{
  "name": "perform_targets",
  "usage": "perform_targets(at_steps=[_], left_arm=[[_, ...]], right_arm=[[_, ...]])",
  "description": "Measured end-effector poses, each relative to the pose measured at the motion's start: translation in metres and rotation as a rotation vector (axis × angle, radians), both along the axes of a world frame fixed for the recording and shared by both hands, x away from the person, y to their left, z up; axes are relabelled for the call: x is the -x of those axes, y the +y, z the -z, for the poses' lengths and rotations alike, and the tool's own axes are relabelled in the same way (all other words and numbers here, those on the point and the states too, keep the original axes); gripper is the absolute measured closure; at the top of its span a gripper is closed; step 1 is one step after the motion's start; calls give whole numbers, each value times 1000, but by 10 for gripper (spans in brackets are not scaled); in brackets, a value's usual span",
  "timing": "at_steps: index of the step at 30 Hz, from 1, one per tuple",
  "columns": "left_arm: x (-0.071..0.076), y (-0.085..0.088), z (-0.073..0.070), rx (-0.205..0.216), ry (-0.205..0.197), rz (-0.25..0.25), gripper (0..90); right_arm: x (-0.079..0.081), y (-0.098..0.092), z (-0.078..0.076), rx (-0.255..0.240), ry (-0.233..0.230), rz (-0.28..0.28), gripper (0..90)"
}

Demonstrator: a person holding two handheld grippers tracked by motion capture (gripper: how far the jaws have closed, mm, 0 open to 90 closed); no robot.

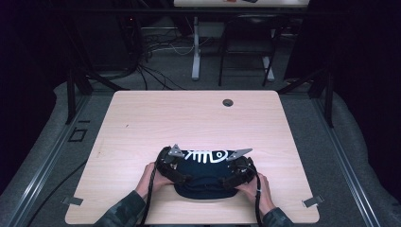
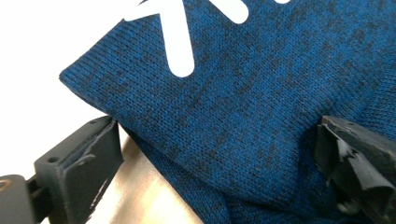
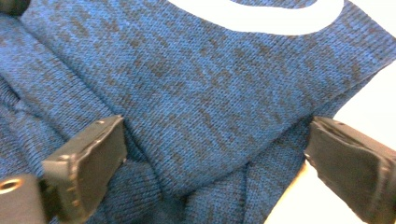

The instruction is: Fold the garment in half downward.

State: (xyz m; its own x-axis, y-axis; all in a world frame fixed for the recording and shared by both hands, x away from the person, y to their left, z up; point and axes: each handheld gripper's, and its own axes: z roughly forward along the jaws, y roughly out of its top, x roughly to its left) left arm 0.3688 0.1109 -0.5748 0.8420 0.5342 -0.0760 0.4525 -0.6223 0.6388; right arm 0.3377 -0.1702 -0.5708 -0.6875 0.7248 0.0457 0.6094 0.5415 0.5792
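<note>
Your left tongs (image 1: 182, 166) and right tongs (image 1: 232, 168): jaws apart, straddling folded blue knit garment (image 1: 205, 177) at near edge of bench (image 1: 142, 123), pads not pressing cloth.

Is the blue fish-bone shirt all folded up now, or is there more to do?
Nearly. The blue shirt already lies folded into a small bundle on the table, its white fish-bone print on top. The left gripper and right gripper stand open over its folded edges, gripping nothing. Perhaps only tidying remains.
</note>
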Motion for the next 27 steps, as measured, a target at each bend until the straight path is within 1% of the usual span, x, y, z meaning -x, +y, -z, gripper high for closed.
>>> perform_targets(at_steps=[2, 3, 4, 5, 6, 7, 8, 11, 12, 13, 14, 15, 16, 18, 19, 21, 22, 23, 24, 26, 27], left_arm=[[2, 1, -4, 12, -9, 4, 3], [2, 2, -7, 29, 0, 15, 2], [2, 3, -9, 43, 2, 20, 2], [4, 4, -14, 56, -11, 12, 2], [4, 6, -18, 59, -25, 10, 2], [5, 8, -21, 64, -29, 8, 2], [6, 12, -26, 62, -50, -5, 2], [10, 21, -34, 63, -89, -34, 2], [12, 26, -36, 69, -99, -51, 2], [12, 26, -36, 69, -99, -51, 2], [13, 34, -37, 64, -113, -80, 2], [14, 37, -37, 59, -108, -89, 2], [15, 40, -37, 59, -106, -94, 2], [16, 42, -36, 57, -109, -102, 2], [19, 48, -34, 50, -112, -111, 2], [20, 52, -30, 41, -108, -125, 2], [20, 55, -28, 39, -106, -130, 2], [20, 55, -28, 39, -106, -130, 2], [20, 60, -23, 31, -92, -145, 2], [20, 63, -18, 3, -86, -153, 2], [20, 64, -15, -11, -84, -158, 2]], right_arm=[[1, 0, -2, -7, -18, 2, 13], [2, 0, -4, -19, -31, 0, 23], [4, 0, -7, -19, -48, -2, 23], [5, 0, -9, -18, -54, -5, 17], [7, -1, -13, -25, -57, -8, 11], [8, -3, -16, -32, -68, -6, 11], [10, -4, -19, -48, -75, -6, 11], [16, -15, -30, -69, -106, 14, 9], [19, -19, -33, -74, -113, 23, 9], [19, -19, -33, -74, -113, 23, 9], [24, -31, -37, -89, -127, 51, 10], [27, -37, -38, -87, -128, 61, 10], [29, -42, -38, -89, -139, 73, 14], [33, -50, -39, -90, -148, 95, 20], [35, -56, -37, -90, -146, 104, 22], [39, -64, -32, -90, -138, 128, 22], [41, -68, -30, -81, -125, 138, 23], [41, -68, -30, -81, -125, 138, 23], [43, -74, -23, -70, -109, 149, 22], [43, -80, -17, -56, -89, 168, 23], [43, -82, -13, -50, -87, 176, 25]])
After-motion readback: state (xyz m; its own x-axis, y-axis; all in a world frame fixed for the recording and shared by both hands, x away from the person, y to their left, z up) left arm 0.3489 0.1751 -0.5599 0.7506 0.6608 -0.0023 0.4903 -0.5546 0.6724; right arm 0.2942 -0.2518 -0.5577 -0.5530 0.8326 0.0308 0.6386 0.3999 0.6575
